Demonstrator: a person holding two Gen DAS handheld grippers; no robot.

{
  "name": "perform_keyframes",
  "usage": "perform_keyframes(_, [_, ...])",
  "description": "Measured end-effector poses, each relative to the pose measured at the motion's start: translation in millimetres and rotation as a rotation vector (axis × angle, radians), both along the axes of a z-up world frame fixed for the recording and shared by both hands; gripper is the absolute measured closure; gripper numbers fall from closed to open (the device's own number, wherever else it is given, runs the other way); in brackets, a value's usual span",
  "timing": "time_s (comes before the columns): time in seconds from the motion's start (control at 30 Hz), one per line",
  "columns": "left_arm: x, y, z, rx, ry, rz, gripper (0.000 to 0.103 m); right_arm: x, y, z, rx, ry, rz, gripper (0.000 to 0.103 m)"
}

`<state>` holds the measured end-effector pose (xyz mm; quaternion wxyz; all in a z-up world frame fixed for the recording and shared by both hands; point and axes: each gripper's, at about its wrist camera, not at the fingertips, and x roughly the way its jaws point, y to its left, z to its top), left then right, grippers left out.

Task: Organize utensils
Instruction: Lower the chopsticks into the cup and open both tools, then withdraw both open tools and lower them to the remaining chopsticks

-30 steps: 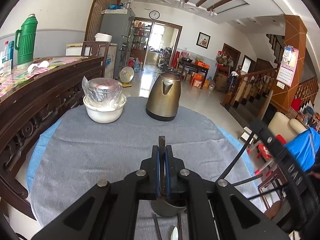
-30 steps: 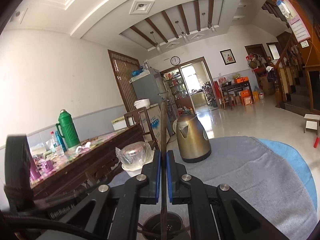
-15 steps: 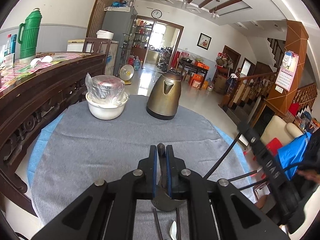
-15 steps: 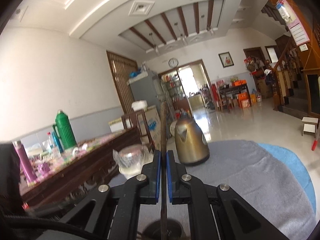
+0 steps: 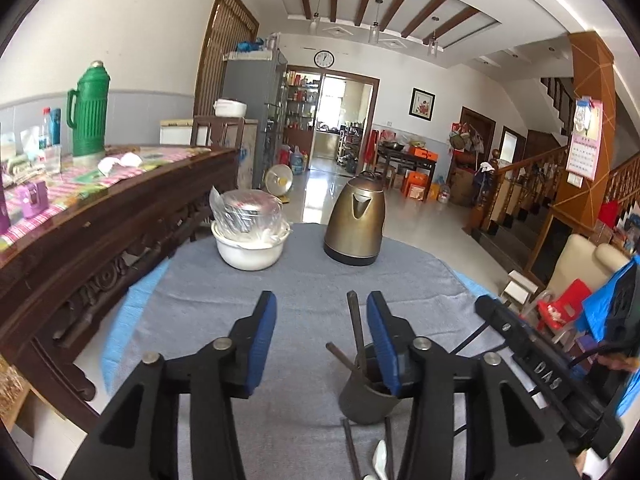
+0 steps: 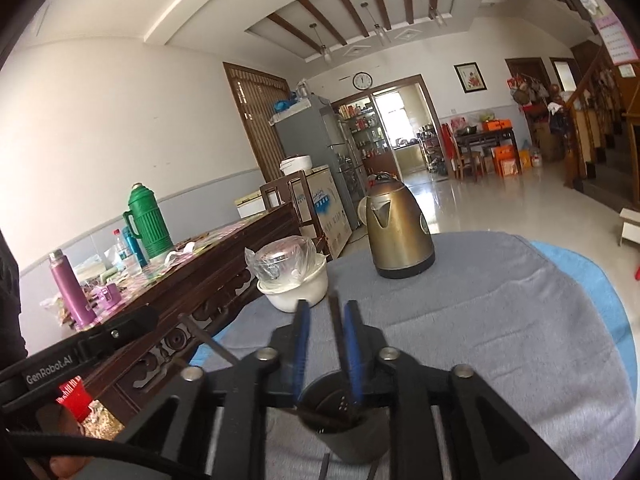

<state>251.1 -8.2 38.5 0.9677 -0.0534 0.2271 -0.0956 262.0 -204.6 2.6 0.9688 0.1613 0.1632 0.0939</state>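
Left wrist view: our left gripper (image 5: 322,322) has just been opening; its blue-padded fingers (image 5: 264,332) stand well apart and press on nothing. Two dark chopsticks (image 5: 354,330) stand loose in the dark holder cup (image 5: 366,398), leaning against its rim, just beside the right-hand pad. More utensils (image 5: 380,458) lie on the grey cloth (image 5: 240,300) in front of the cup, not yet sorted.

Right wrist view: our right gripper (image 6: 325,332) has also just been opening. One slim chopstick (image 6: 335,322) stands between the narrowly parted pads, seemingly released. The cup (image 6: 348,436) is matte and perforated inside. The bronze kettle (image 6: 398,234) and the white bowl (image 6: 298,290) stand beyond.
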Motion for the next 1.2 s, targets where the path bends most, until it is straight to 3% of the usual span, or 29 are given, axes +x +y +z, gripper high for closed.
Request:
perform_keyframes(0.17, [-22,1,1,0.040,-0.025,0.003,0.046,-21,-9,6,0.019,-0.023,-0.021,0.066])
perform_keyframes(0.3, [-35,3,-4,0.061,-0.018,-0.002,0.044,-42,-18,11,0.025,-0.043,-0.039,0.066])
perform_keyframes(0.67, [-46,19,-47,0.054,0.140,-0.018,0.043,-76,-25,-8,-0.024,0.051,0.030,0.066])
perform_keyframes(0.93, [-50,14,-95,0.098,0.285,-0.073,0.043,-51,-14,-79,0.065,0.335,0.228,0.066])
perform_keyframes(1.07, [-49,14,-124,0.109,0.375,-0.076,0.043,-36,-4,-116,0.136,0.450,0.279,0.066])
perform_keyframes(1.2, [-49,15,-139,0.095,0.428,-0.081,0.043,-23,4,-142,0.120,0.542,0.258,0.066])
